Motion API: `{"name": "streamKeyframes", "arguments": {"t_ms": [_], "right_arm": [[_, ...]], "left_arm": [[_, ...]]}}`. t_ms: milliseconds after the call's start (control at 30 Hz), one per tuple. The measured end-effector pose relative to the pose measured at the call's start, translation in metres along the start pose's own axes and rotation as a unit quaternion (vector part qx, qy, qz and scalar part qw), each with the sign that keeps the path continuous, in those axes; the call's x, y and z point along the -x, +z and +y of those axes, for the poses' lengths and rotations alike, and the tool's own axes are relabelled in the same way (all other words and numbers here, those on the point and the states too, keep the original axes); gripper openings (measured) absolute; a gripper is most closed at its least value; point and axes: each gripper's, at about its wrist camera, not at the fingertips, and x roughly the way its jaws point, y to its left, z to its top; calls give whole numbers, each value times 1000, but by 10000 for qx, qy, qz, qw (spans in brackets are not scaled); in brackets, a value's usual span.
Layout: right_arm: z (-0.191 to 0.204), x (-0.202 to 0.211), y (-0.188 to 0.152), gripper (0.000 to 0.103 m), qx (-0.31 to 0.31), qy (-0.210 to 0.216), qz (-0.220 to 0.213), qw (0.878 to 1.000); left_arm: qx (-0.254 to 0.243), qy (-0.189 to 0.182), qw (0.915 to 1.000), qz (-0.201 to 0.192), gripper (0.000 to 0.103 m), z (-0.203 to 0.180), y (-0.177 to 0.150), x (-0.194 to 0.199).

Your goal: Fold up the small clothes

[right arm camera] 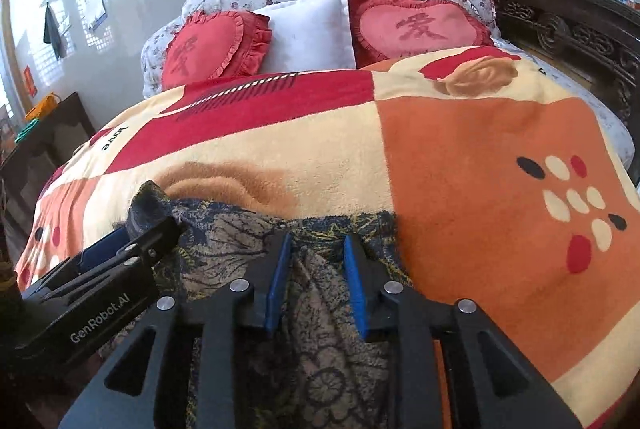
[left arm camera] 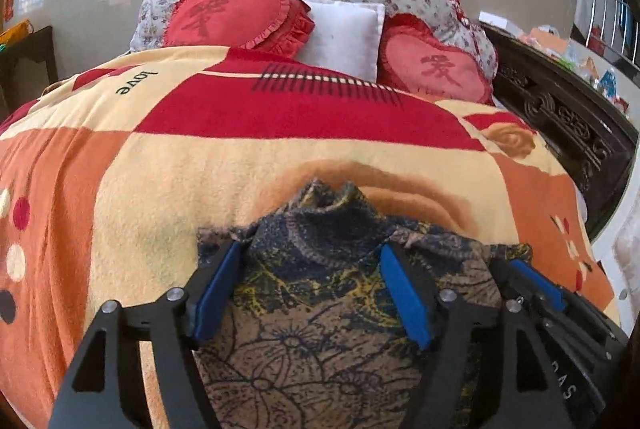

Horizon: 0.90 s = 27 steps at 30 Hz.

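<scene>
A small dark-blue and brown patterned garment [left arm camera: 320,289] lies bunched on the blanket near the bed's front edge; it also shows in the right wrist view [right arm camera: 312,309]. My left gripper [left arm camera: 310,257] is open, its blue pads wide apart over the garment's left part. My right gripper [right arm camera: 316,249] is open with a narrower gap, its blue pads either side of a fold of the garment. The right gripper [left arm camera: 532,285] shows at the right of the left wrist view, and the left gripper [right arm camera: 120,249] at the left of the right wrist view.
The bed is covered by an orange, red and cream blanket [left arm camera: 240,157]. Two red heart pillows [left arm camera: 236,15] and a white pillow [left arm camera: 344,33] lie at the far end. A dark carved headboard [left arm camera: 568,121] runs along the right. A dark side table [right arm camera: 44,141] stands at left.
</scene>
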Motion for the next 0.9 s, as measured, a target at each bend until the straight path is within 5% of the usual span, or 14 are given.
{"name": "streamKeyframes", "arguments": {"t_ms": [100,167,200,267,367,467,633,800,900], "right_arm": [[-11,5,7,34,-236,355,204,9989],[-24,19,18,36,-369,562,568,9961],[-36,38,22,37,-481,664,509,9953],[-54,71,21,44,-498,871,142,9949],[-86,102,1,61,-664,1050,13,9922],[-99,101,-20,62,-839,1464,300,9852],[-102,79,-46,62,-957,1969,528,9743],[-101,43,-58,62,-1233,2619,754,9542],[-106,28,-64,65,-1709,3237,842,9268]], "left_arm": [[-103,-302,9987,404,76,10,17,22],[-129,-659,9977,134,83,31,22,59],[-164,-687,9975,28,94,39,20,70],[-119,-659,9978,-15,97,63,9,87],[530,-1136,9906,544,97,95,-20,80],[1055,-1562,9776,938,96,103,-50,65],[988,-1928,9713,982,97,86,-64,55],[1474,-2988,9329,1370,97,87,-60,41],[1742,-3289,9159,1501,97,95,-54,33]]}}
